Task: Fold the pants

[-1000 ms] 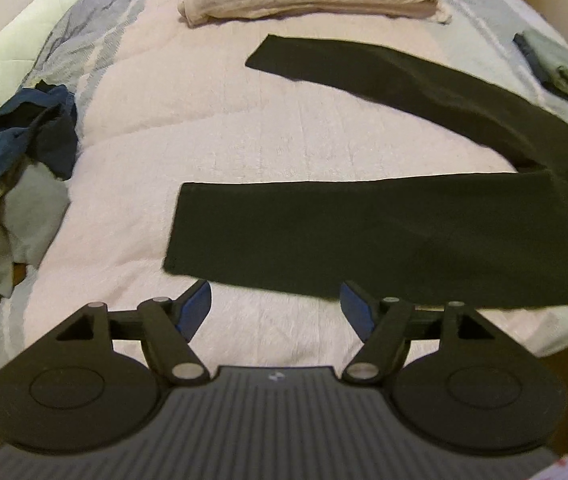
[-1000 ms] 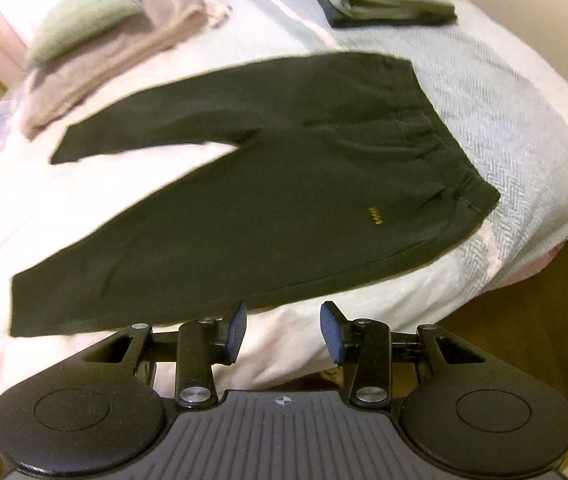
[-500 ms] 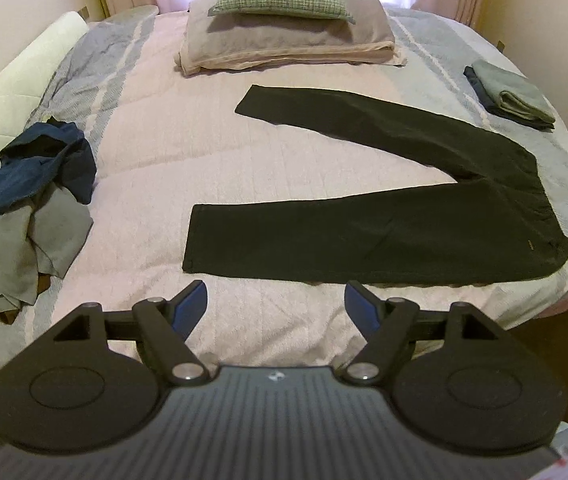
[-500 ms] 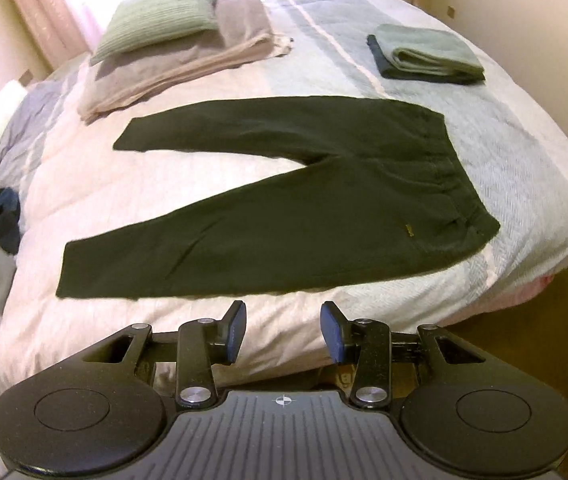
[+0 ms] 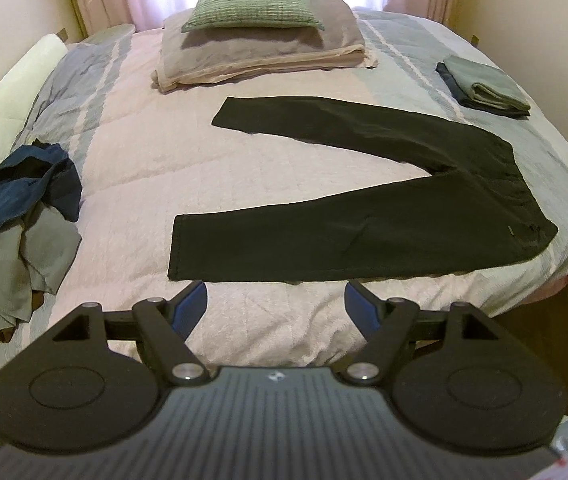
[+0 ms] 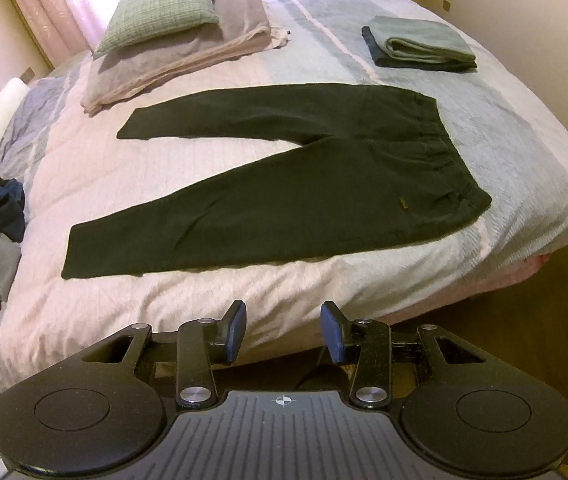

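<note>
Black pants (image 5: pixel 364 224) spread flat on bed (image 5: pixel 131 152), legs splayed leftward in a V, waistband at right. Left gripper (image 5: pixel 275 302) above near edge, jaws wide apart, nothing between. Right gripper (image 6: pixel 283 332) off near edge, jaws parted, empty. Clothes heap (image 5: pixel 19 224) far left; folded stack (image 6: pixel 420 44) far right.
</note>
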Motion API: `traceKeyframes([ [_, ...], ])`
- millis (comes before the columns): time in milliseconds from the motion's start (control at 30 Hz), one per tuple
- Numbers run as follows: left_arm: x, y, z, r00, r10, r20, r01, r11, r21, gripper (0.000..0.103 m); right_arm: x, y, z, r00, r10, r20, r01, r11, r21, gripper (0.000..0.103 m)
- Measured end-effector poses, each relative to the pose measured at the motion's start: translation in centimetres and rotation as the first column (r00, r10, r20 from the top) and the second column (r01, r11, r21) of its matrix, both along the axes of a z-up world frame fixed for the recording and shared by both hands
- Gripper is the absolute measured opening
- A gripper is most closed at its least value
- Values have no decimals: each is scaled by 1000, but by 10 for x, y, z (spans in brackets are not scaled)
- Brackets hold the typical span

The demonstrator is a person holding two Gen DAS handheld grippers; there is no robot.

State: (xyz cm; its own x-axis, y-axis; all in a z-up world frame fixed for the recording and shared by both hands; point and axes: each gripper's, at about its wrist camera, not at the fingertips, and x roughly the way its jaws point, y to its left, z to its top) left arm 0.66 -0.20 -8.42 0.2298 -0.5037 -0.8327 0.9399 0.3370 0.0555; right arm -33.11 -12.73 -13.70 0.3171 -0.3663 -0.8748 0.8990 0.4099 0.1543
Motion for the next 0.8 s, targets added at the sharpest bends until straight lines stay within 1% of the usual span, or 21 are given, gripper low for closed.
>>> traceKeyframes([
  [433,-3,8,-6,1000,2,-18,-1,1000,11,74,-5,9,-6,1000,-13,4,13,1000,17,39],
  [800,-1,1,-10,999,-7,-32,8,1000,19,74,0,10,-8,1000,-13,-1,13,1000,23,39],
])
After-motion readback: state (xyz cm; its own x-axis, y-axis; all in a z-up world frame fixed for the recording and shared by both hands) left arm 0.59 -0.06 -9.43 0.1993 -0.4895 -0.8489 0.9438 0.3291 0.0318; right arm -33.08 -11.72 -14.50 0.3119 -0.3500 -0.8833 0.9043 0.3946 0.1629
